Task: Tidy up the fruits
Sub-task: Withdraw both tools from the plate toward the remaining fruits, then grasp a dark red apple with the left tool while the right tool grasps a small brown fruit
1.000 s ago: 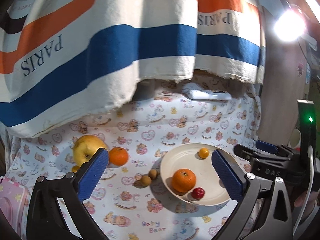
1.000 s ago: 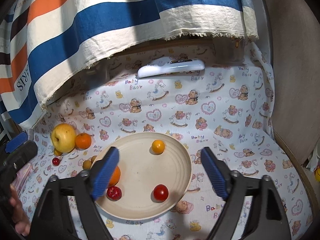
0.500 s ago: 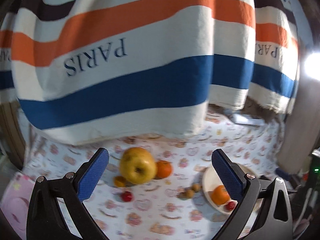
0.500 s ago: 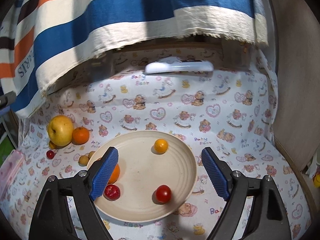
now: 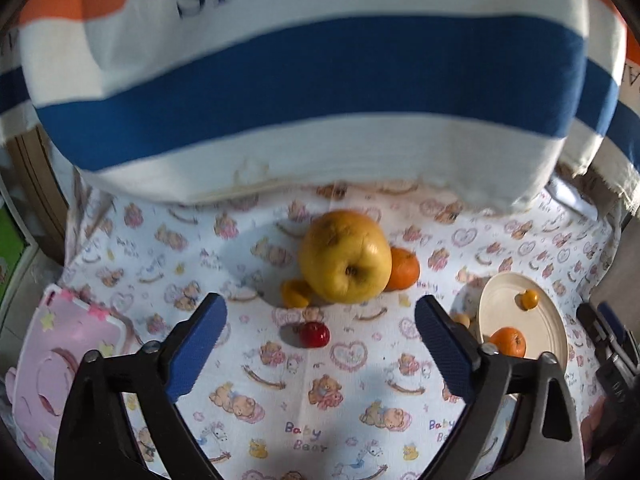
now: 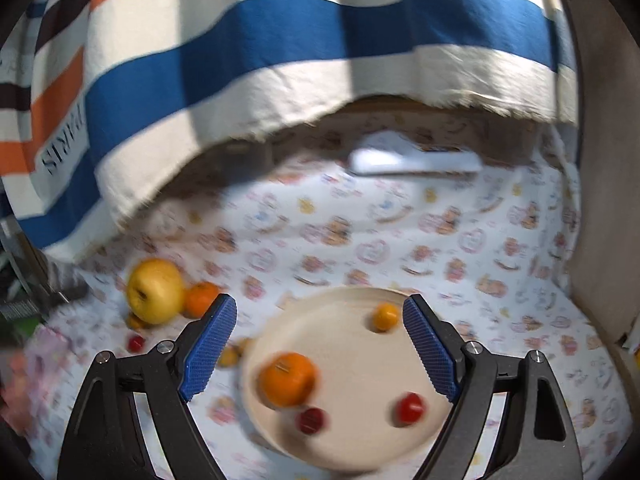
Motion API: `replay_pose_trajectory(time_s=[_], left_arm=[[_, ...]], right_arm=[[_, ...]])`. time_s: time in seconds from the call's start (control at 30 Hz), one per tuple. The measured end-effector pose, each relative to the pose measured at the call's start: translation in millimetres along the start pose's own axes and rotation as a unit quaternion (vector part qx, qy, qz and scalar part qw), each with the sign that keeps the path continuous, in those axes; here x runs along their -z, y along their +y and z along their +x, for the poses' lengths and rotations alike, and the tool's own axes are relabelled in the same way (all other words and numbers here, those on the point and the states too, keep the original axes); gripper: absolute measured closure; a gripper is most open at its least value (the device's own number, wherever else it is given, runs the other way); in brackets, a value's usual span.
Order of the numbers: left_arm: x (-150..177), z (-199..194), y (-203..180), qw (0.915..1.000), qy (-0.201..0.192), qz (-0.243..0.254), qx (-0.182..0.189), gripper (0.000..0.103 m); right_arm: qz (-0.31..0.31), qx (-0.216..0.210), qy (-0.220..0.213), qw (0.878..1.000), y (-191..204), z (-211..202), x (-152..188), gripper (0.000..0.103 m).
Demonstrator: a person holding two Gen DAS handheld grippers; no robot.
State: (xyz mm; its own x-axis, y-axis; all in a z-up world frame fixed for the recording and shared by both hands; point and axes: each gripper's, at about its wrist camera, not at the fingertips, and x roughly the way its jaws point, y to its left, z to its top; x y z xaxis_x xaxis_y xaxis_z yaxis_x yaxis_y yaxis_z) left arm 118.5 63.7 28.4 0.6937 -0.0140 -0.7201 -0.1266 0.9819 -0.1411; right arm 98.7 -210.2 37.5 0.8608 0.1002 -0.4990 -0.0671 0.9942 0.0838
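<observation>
My right wrist view is smeared, so the pale round plate [image 6: 360, 440] and the white flat object [image 6: 416, 160] behind it are fuzzy. On the left view, the big yellow apple [image 5: 345, 257] covers most of the orange tangerine [image 5: 405, 269], and my gripper arm cuts off the plate's near rim.

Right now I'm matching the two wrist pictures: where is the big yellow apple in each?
Left wrist: yellow apple at centre, beyond the fingers.
Right wrist: yellow apple at mid-left, outside the left finger.
Shared landmark: the orange touching its right side in both views.
</observation>
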Motion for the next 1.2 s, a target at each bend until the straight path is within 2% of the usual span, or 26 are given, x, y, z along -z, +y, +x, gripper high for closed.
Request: replay_pose_trajectory(time_s=[0.07,0.17,0.27,0.37,0.47,0.53,0.6,0.73,0.83,0.93,1.0,1.13,1.2], left_arm=[[0.7,9.3,3.8,0.9996,0.024,-0.009,0.01,0.025],[2.2,17.4,4.3,0.9992,0.036,-0.014,0.012,0.028],[4.1,23.7,2.3,0.9991,0.043,-0.004,0.003,0.032],[5.4,31.4,4.2,0.9983,0.057,-0.008,0.008,0.037],[8.2,40.4,8.4,0.9974,0.069,-0.017,0.01,0.037],[8.9,48.6,10.9,0.9963,0.083,-0.021,0.012,0.042],[10.1,56.2,15.2,0.995,0.095,-0.03,0.011,0.051],[12.6,66.4,19.0,0.9935,0.107,-0.035,0.019,0.059],[15.0,73.7,21.2,0.9923,0.116,-0.038,0.017,0.061],[16.2,79.8,21.9,0.9915,0.122,-0.041,0.023,0.065],[17.1,83.3,21.5,0.9903,0.128,-0.043,0.033,0.067],[18.2,87.3,18.2,0.9886,0.135,-0.045,0.049,0.069],[19.0,88.8,15.2,0.9892,0.135,-0.041,0.038,0.069]], right_arm=[[-0.002,0.012,-0.003,1.0,15.1,5.3,-9.9,0.016],[0.018,0.075,0.01,0.997,34.2,22.1,-23.1,0.016],[-0.001,0.043,0.035,0.998,53.9,40.4,-28.1,0.017],[-0.025,0.04,0.046,0.998,71.0,53.5,-26.3,0.017],[-0.042,0.021,0.059,0.997,80.2,63.1,-23.5,0.018],[-0.049,0.005,0.072,0.996,82.3,68.5,-22.4,0.021],[-0.052,-0.003,0.084,0.995,84.1,69.4,-20.4,0.023],[-0.055,-0.036,0.134,0.989,80.4,73.8,-20.6,0.027],[-0.071,-0.089,0.163,0.98,85.8,74.2,-18.7,0.028],[-0.081,-0.076,0.168,0.979,91.1,74.0,-16.3,0.032],[-0.082,-0.072,0.183,0.977,91.7,77.7,-13.8,0.04],[-0.072,-0.064,0.202,0.975,86.7,85.8,-9.5,0.047],[-0.071,-0.06,0.206,0.974,85.2,88.2,-8.3,0.049]])
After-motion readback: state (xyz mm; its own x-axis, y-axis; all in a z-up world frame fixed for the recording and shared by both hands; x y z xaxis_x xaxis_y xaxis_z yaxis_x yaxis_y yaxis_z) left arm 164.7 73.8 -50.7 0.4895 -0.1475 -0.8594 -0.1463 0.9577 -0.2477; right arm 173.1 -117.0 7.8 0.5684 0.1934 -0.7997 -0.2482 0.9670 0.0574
